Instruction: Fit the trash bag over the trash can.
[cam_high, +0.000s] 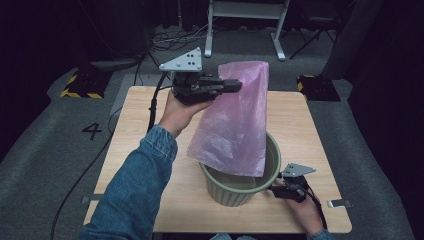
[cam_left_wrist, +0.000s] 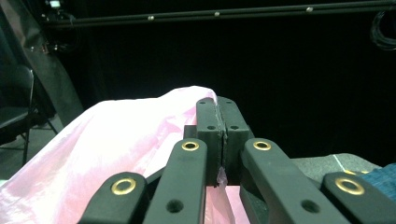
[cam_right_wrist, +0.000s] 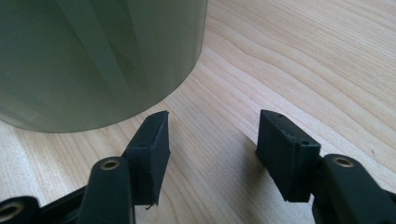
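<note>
Left tool (cam_high: 235, 85) clamped on upright pink bag (cam_high: 235, 125), mouth down in green bin (cam_high: 235, 192); right tool (cam_right_wrist: 212, 140) wide apart.

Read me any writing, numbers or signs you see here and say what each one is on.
"4": a dark numeral on the grey floor left of the table, at.
No lettering shows on the pink bag, the green bin or either set of tongs.
</note>
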